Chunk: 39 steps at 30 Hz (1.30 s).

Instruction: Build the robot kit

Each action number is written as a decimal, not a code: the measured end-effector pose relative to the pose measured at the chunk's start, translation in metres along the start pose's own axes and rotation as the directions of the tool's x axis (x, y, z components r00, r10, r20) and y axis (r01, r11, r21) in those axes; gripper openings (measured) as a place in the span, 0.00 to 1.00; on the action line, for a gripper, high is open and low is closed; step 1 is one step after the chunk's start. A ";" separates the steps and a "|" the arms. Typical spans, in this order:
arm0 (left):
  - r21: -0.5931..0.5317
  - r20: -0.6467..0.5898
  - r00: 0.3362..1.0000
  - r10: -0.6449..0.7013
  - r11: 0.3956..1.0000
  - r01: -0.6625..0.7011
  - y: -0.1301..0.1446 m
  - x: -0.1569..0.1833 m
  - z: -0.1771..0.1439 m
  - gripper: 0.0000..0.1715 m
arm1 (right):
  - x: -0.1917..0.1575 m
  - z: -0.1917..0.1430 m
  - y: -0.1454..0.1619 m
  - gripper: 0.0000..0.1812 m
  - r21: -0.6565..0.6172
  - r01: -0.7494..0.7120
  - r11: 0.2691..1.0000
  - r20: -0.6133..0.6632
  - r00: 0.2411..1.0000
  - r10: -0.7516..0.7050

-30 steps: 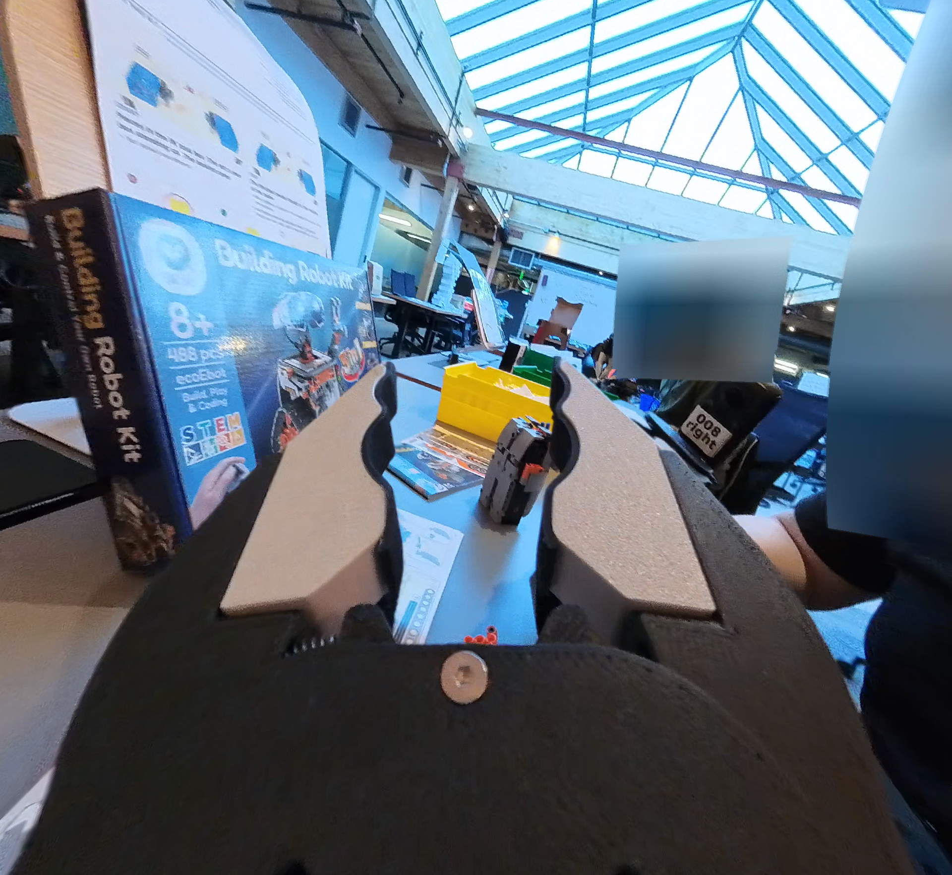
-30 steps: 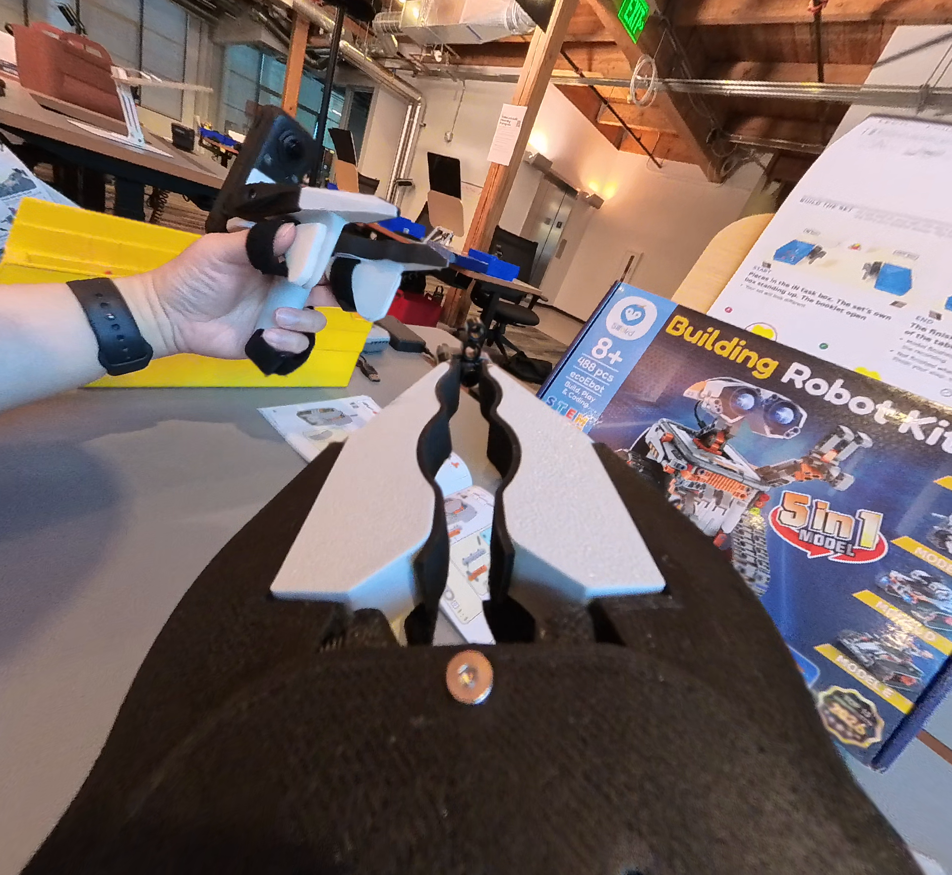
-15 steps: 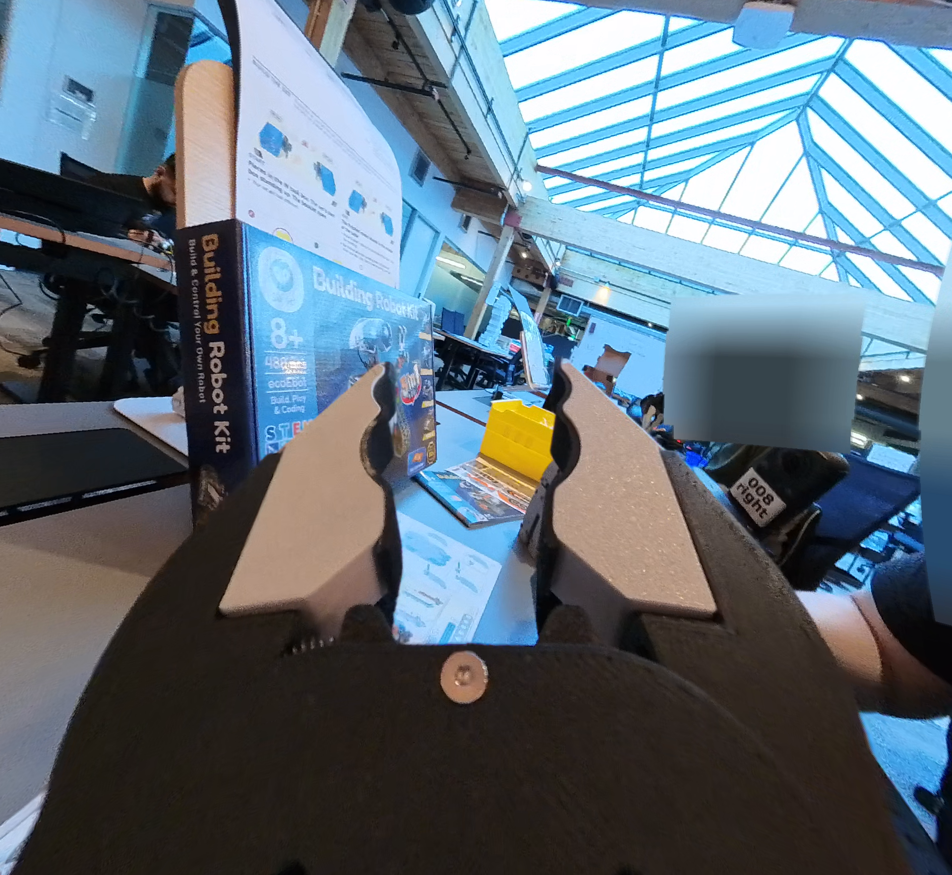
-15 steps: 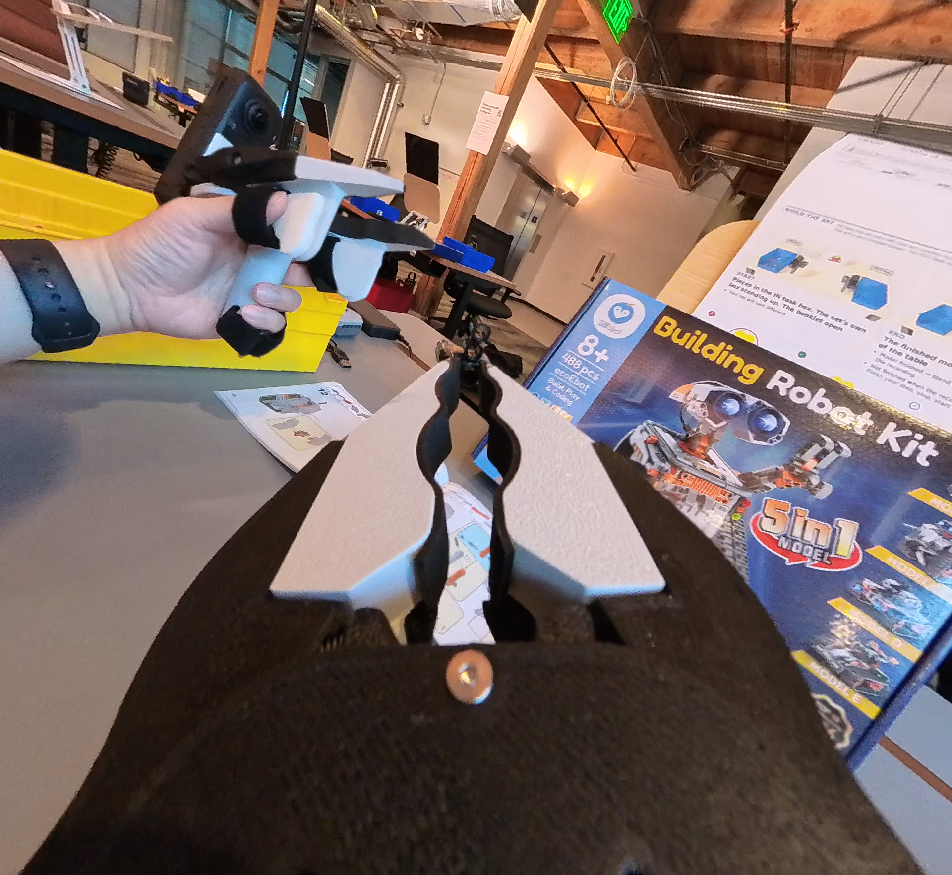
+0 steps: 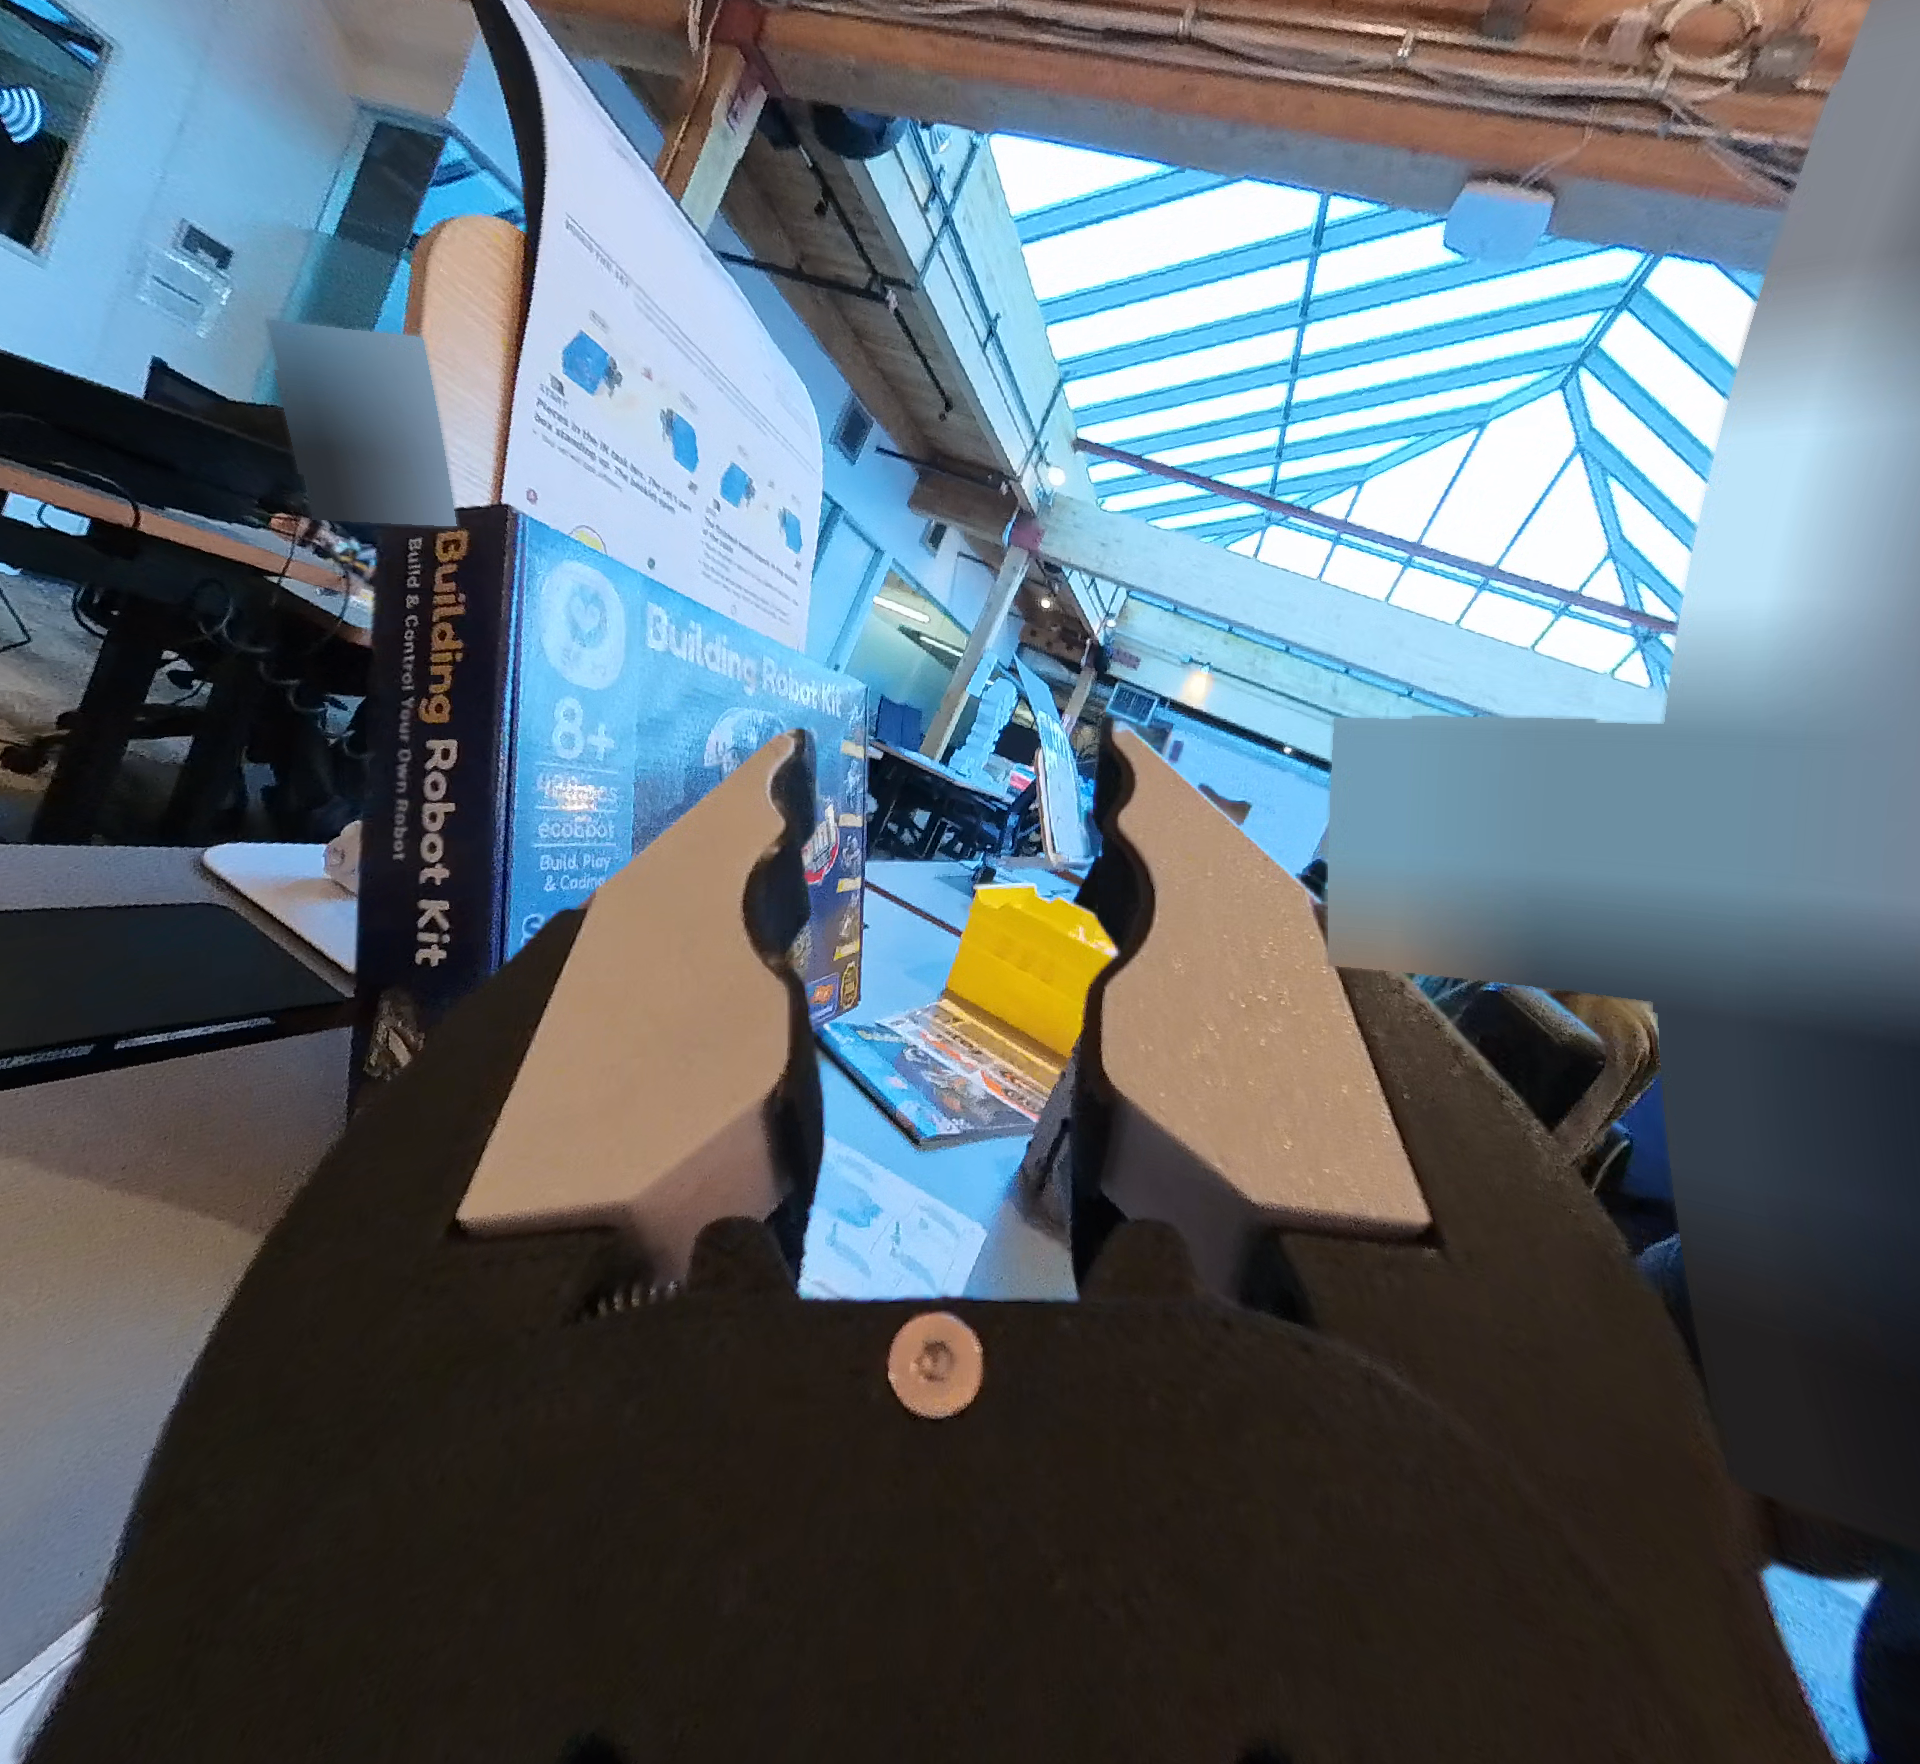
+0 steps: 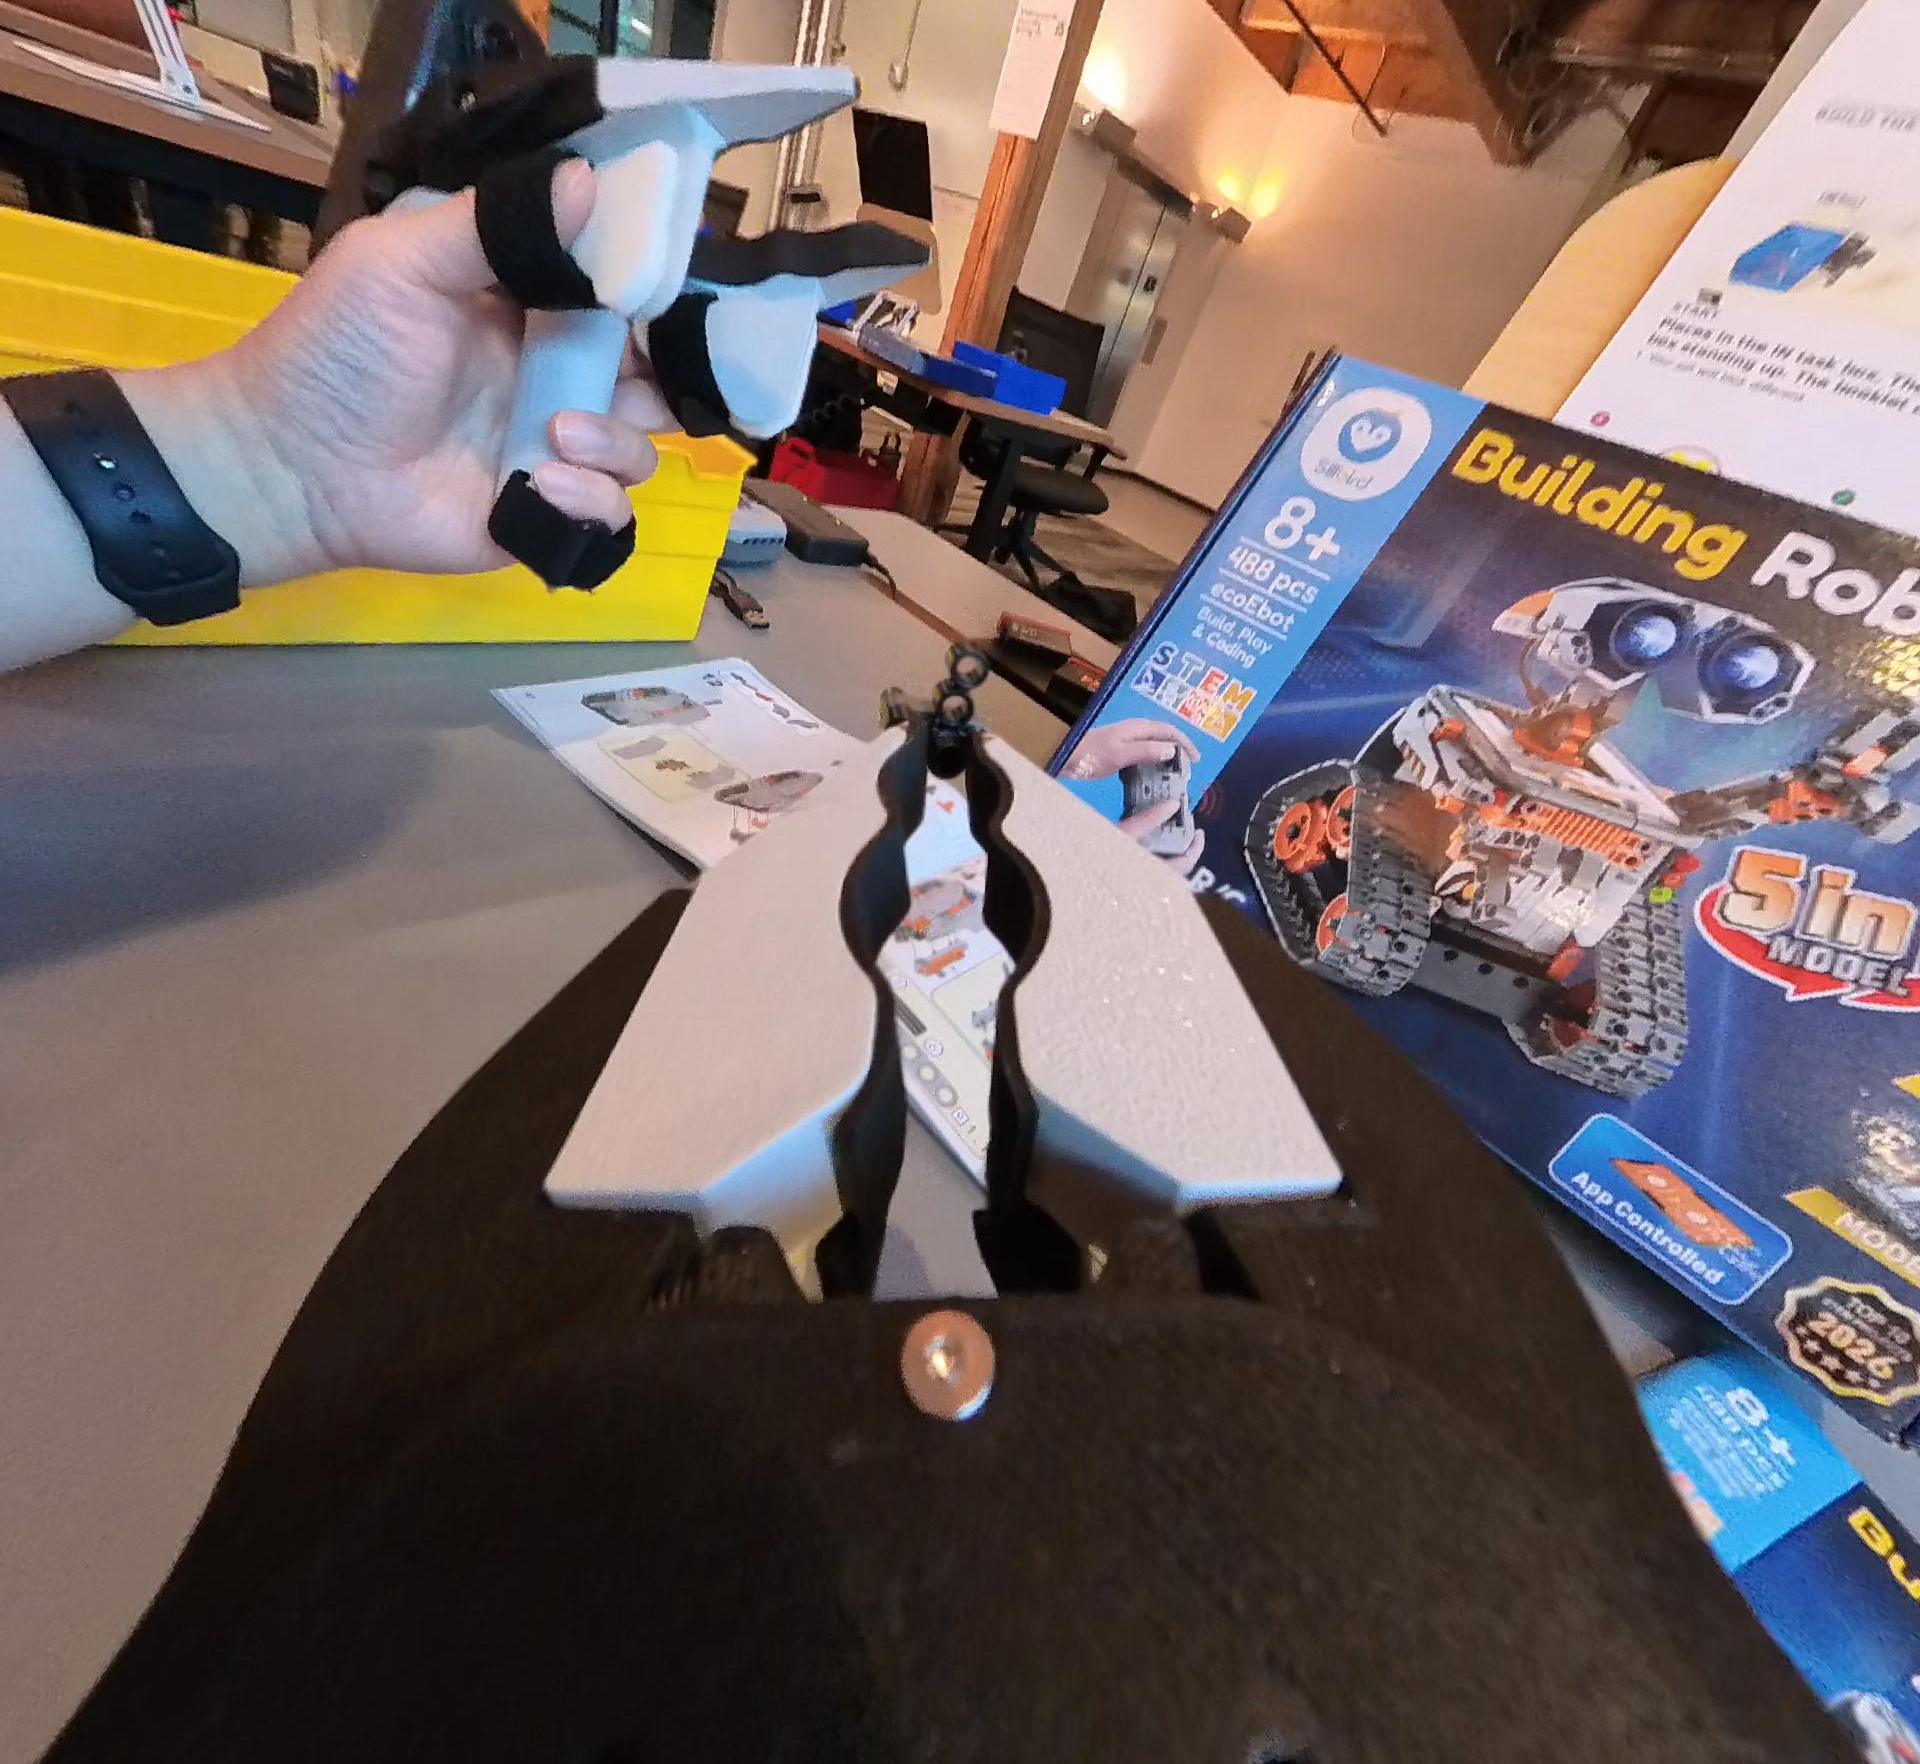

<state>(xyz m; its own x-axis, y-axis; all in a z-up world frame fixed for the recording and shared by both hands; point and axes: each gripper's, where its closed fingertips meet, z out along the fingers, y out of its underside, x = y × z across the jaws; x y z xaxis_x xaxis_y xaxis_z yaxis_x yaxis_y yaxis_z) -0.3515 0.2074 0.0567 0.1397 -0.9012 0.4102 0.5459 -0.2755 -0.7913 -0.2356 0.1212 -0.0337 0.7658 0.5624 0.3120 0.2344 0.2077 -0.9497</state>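
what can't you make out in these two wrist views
- Small dark linked piece pinched at the right gripper tips: too small to identify.
- Grey block, left wrist view: mostly hidden behind a finger of the left gripper.
- Blue cardboard box: cut off by the right edge.

We are in a large open workshop or maker-style lab in a converted industrial building. Overhead we see exposed timber beams (image 5: 1143,41) strung with cables, and beyond them a wide glass skylight (image 5: 1382,426). Wooden posts (image 6: 1018,260) rise among rows of work desks (image 6: 966,405) with office chairs (image 6: 1049,493). On the grey table (image 6: 208,987) nearest us stand a robot-kit box (image 6: 1558,779) along its far edge, a yellow parts bin (image 6: 416,592), printed instruction sheets (image 6: 675,748) and an upright instruction board (image 5: 665,426), which suggests assembly work.
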 end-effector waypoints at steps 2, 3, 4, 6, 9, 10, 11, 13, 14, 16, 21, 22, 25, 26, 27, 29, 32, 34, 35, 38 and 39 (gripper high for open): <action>-0.014 0.006 1.000 0.009 1.000 -0.009 0.002 0.000 0.001 0.29 | -0.001 0.002 0.007 0.03 -0.026 -0.008 1.000 0.008 1.000 0.008; -0.016 0.009 1.000 0.011 1.000 -0.010 0.003 0.000 0.001 0.29 | -0.001 0.003 0.010 0.03 -0.040 -0.012 0.999 0.009 1.000 0.013; -0.020 0.010 1.000 0.010 1.000 -0.009 0.003 0.000 0.001 0.29 | -0.002 0.004 0.014 0.02 -0.054 -0.020 0.998 0.014 1.000 0.021; -0.034 0.010 1.000 0.003 0.999 -0.003 0.007 -0.001 0.002 0.29 | -0.005 0.005 0.018 0.02 -0.080 -0.035 0.996 0.021 0.999 0.037; -0.077 0.027 1.000 0.013 0.997 -0.010 0.016 -0.005 0.004 0.29 | -0.009 0.006 0.026 0.03 -0.126 -0.036 0.991 0.033 0.999 0.040; -0.096 0.039 0.999 0.025 0.995 -0.021 0.020 -0.007 0.005 0.29 | -0.009 0.006 0.029 0.03 -0.144 -0.034 0.989 0.035 0.999 0.039; -0.115 0.049 0.998 0.038 0.993 -0.032 0.024 -0.009 0.006 0.29 | -0.010 0.007 0.033 0.03 -0.166 -0.035 0.985 0.041 0.998 0.042; -0.143 0.058 0.997 0.048 0.989 -0.039 0.029 -0.010 0.008 0.29 | -0.011 0.007 0.041 0.02 -0.211 -0.051 0.976 0.046 0.997 0.062; -0.151 0.061 0.997 0.044 0.988 -0.035 0.032 -0.011 0.009 0.29 | -0.012 0.007 0.044 0.02 -0.229 -0.062 0.971 0.051 0.996 0.076; -0.175 0.062 0.997 0.047 0.984 -0.035 0.038 -0.012 0.012 0.28 | -0.014 0.007 0.049 0.02 -0.262 -0.086 0.961 0.070 0.992 0.108; -0.267 0.082 0.994 0.072 0.962 -0.048 0.060 -0.018 0.017 0.27 | -0.008 0.003 0.052 0.02 -0.301 -0.119 0.946 0.049 0.989 0.140; -0.279 0.077 0.994 0.074 0.959 -0.050 0.062 -0.017 0.018 0.26 | -0.008 0.003 0.054 0.02 -0.315 -0.124 0.941 0.051 0.988 0.148; -0.329 0.064 0.993 0.095 0.942 -0.069 0.072 -0.014 0.019 0.26 | -0.011 0.001 0.059 0.02 -0.352 -0.139 0.926 0.067 0.983 0.173; -0.350 0.056 0.994 0.099 0.934 -0.073 0.076 -0.013 0.019 0.26 | -0.013 0.001 0.061 0.02 -0.371 -0.137 0.918 0.077 0.981 0.178; -0.372 0.047 0.994 0.099 0.925 -0.074 0.080 -0.011 0.019 0.26 | -0.016 0.000 0.065 0.02 -0.395 -0.131 0.909 0.092 0.979 0.181; -0.425 0.014 0.997 0.072 0.903 -0.060 0.091 -0.006 0.019 0.24 | -0.020 -0.002 0.071 0.02 -0.436 -0.115 0.893 0.110 0.978 0.180; -0.554 -0.071 0.997 -0.030 0.832 -0.015 0.118 0.010 0.014 0.20 | -0.016 -0.005 0.069 0.02 -0.448 -0.091 0.889 0.099 0.984 0.150; -0.665 -0.095 0.995 -0.039 0.746 -0.034 0.142 0.014 0.005 0.16 | -0.013 -0.008 0.068 0.02 -0.461 -0.063 0.885 0.094 0.988 0.119; -0.720 -0.103 0.994 -0.044 0.692 -0.044 0.154 0.017 -0.001 0.16 | -0.011 -0.010 0.070 0.02 -0.477 -0.047 0.878 0.091 0.990 0.103; -0.850 -0.114 0.993 -0.042 0.522 -0.075 0.185 0.022 -0.022 0.15 | -0.011 -0.019 0.079 0.02 -0.525 -0.045 0.850 0.110 0.987 0.120; -0.874 -0.106 0.994 -0.015 0.479 -0.086 0.191 0.019 -0.027 0.14 | -0.012 -0.022 0.081 0.02 -0.533 -0.057 0.844 0.117 0.983 0.140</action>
<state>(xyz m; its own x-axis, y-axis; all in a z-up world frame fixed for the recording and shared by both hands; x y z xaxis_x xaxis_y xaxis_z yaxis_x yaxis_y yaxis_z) -0.2672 0.1289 -0.0991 0.0434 -0.9273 0.3718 -0.4721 -0.3470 -0.8104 -0.2130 0.1137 -0.1146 0.7156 0.6757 0.1769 0.4738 -0.2835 -0.8338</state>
